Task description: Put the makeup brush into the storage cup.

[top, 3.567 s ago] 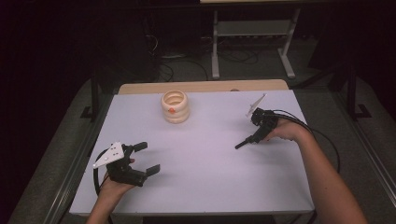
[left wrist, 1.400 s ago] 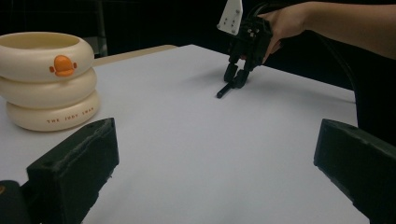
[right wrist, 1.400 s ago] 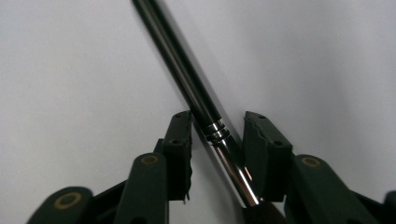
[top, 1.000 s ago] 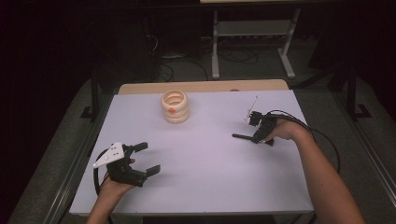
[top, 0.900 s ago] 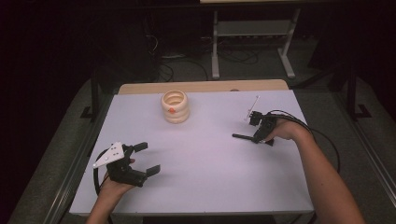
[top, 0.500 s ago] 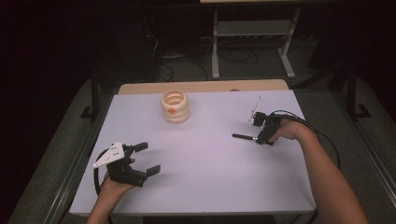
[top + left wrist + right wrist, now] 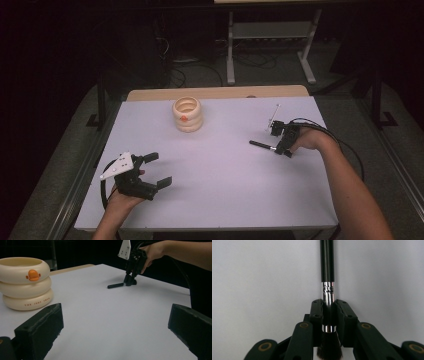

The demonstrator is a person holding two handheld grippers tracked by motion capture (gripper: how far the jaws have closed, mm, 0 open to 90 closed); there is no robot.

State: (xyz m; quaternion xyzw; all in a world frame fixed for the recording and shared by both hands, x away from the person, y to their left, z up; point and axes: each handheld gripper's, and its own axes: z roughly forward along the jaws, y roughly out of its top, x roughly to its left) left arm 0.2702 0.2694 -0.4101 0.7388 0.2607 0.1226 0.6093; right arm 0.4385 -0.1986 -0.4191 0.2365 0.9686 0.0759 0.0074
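On my left, the left gripper (image 7: 152, 170) rests low over the near-left part of the white table (image 7: 220, 200), its jaws spread wide with nothing between them. Further back, left of centre, stands the cream stacked-ring holder with a small orange mark (image 7: 187, 114) (three rounded tiers, lettering on the lowest one, seen from the left gripper view (image 7: 26, 282)). Moving right, I see the black-handled makeup brush with a silver metal collar (image 7: 261, 145) lying level on the table, handle pointing toward the centre. My right gripper (image 7: 279, 148) has just been closing and is clenched on that collar (image 7: 328, 305); the dark bristles sit behind the jaws, toward the camera.
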